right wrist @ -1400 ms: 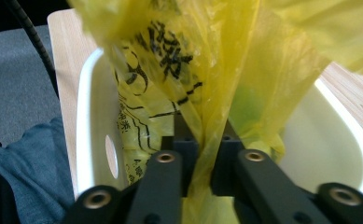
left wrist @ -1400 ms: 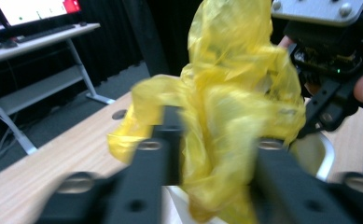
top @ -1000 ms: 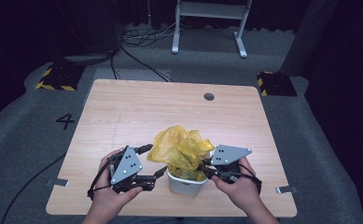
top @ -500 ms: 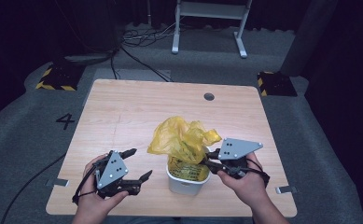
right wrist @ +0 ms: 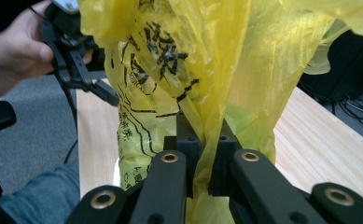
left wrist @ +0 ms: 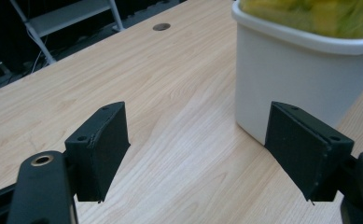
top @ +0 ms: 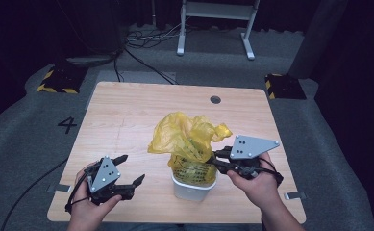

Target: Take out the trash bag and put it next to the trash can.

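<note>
occluded: white tub (top: 193, 188) inside, under yellow bag (top: 187, 139) | cut off: tub's right side, left gripper view

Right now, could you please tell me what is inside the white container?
A yellow plastic bag sits in the white container and billows above its rim. The film covers whatever lies below it.

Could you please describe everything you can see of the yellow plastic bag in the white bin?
The thin, translucent yellow plastic bag is crinkled and printed with black characters and lines. Its lower part sits inside the small white plastic bin near the front edge of the wooden table, while its upper part rises above the rim in a loose, bunched plume. The right gripper is shut on a fold of its film at the side, as the right gripper view shows. The open left gripper stands apart from it.
</note>
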